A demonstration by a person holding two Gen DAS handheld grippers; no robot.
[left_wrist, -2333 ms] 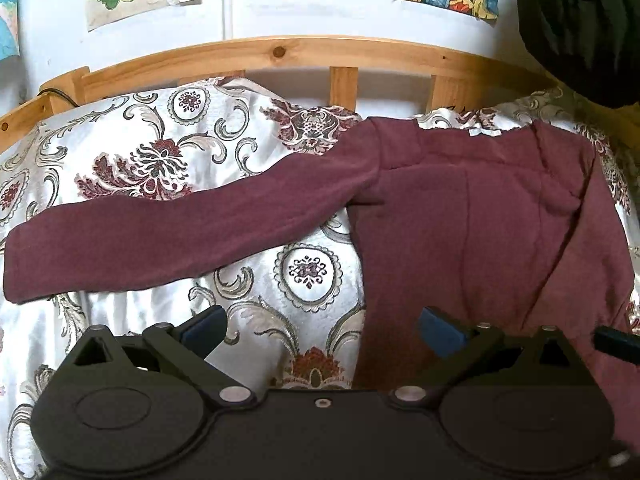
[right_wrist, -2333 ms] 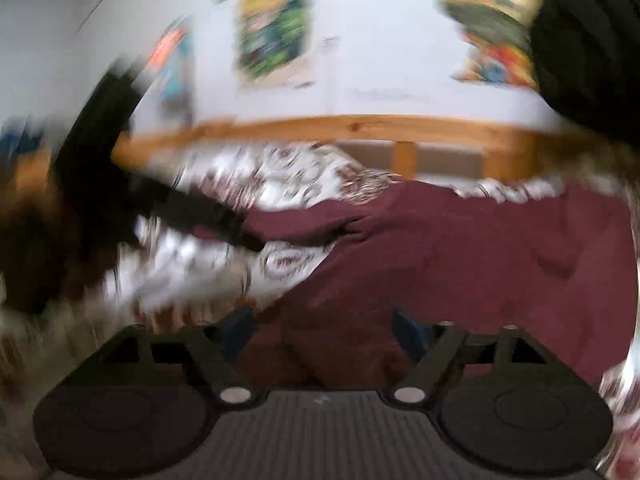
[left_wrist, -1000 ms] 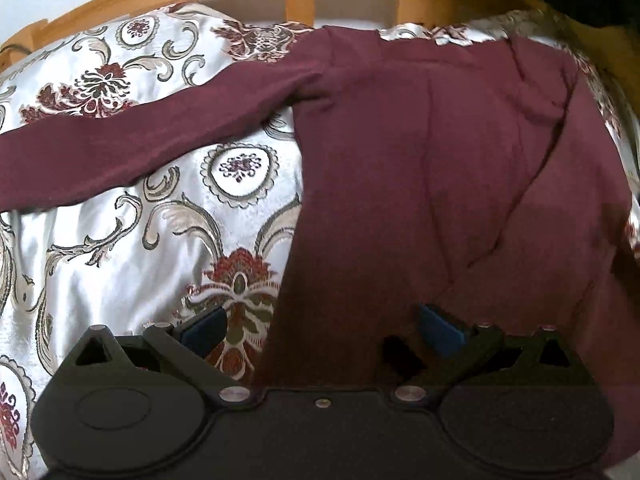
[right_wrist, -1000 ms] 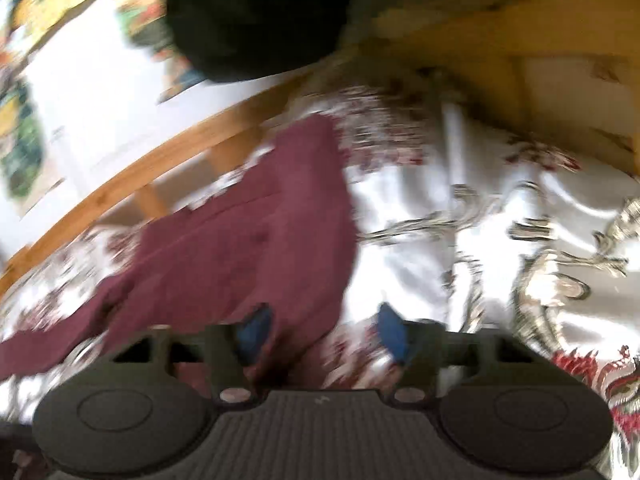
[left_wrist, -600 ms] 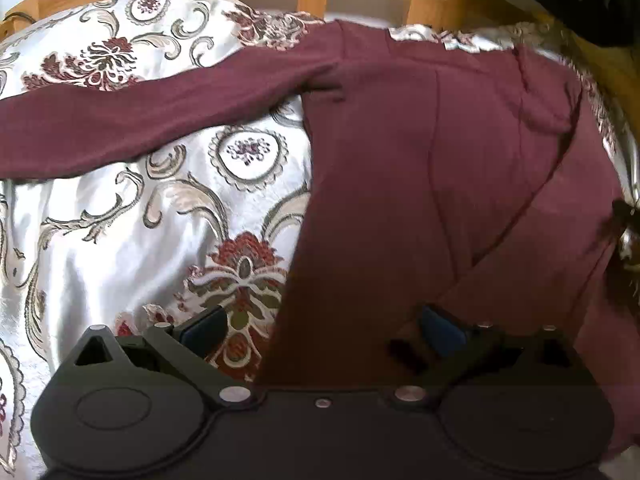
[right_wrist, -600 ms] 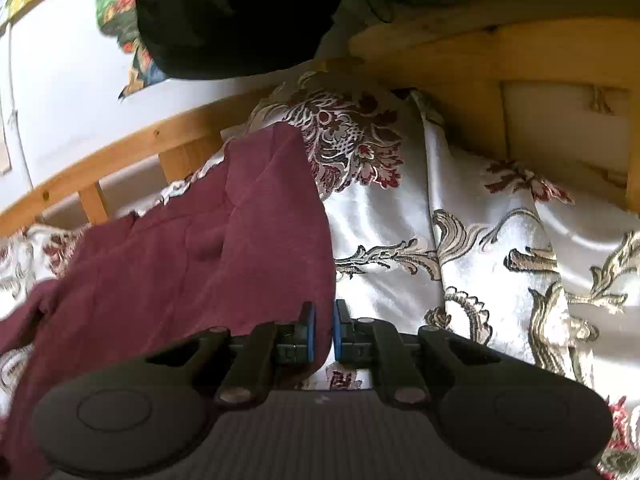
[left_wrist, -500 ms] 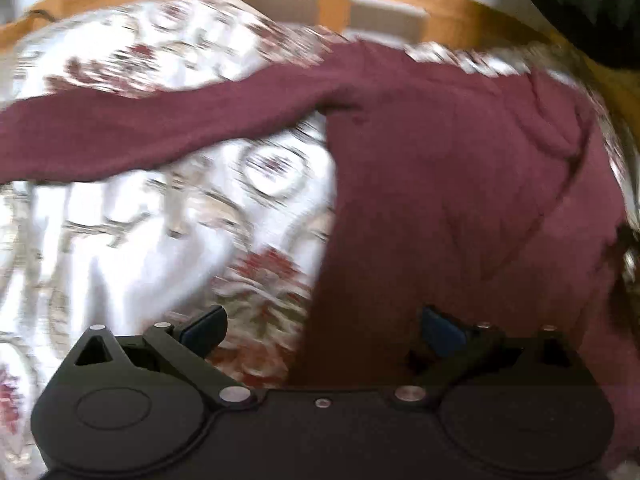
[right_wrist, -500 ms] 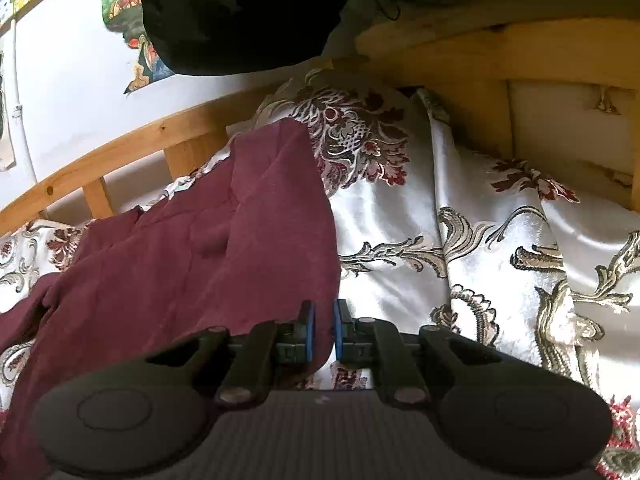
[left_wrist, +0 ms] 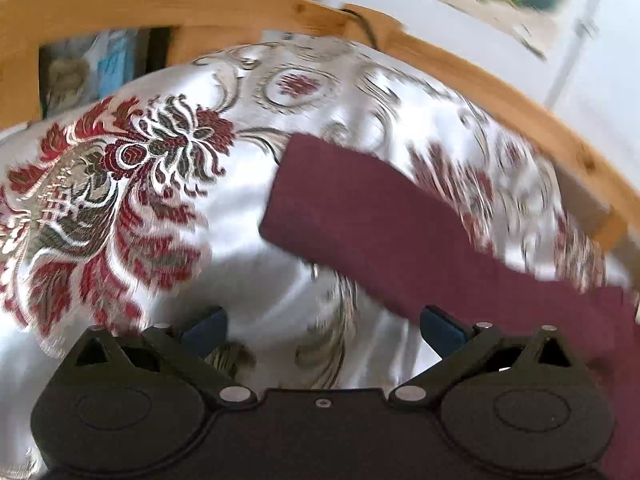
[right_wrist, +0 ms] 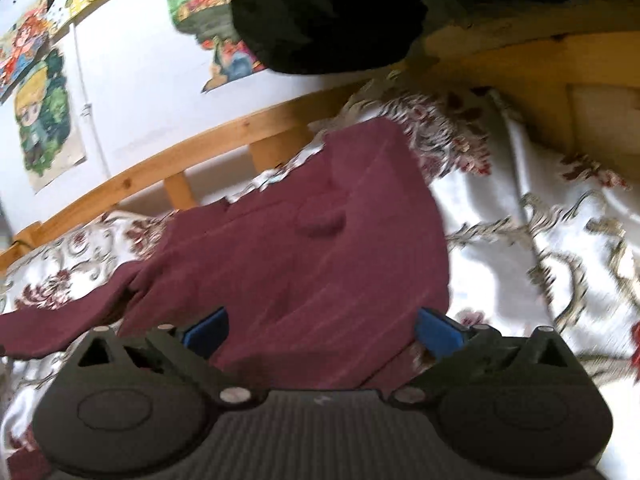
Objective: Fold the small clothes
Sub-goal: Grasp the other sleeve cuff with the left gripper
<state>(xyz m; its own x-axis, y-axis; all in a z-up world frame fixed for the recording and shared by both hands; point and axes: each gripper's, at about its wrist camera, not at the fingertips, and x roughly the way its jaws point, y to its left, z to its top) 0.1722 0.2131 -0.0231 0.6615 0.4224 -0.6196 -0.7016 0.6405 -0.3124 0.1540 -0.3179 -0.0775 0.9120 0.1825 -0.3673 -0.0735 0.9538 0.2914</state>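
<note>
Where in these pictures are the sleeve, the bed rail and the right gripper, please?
sleeve (left_wrist: 360, 216): left wrist view, on the flat cloth near its cuff end.
bed rail (left_wrist: 500, 92): left wrist view, on the curved wooden top bar.
right gripper (right_wrist: 322, 332): right wrist view, midway between its open blue-padded fingertips.

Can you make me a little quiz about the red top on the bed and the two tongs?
1. True or false: the right tongs are squeezing the maroon top.
2. What does the sleeve lie on: A bedspread, B floor, C chair?
3. What colour are the pads of the left tongs?

Key: 1 false, they have just opened wide, the top lying loose between them. 2 A, the flowered bedspread. 3 blue.
</note>
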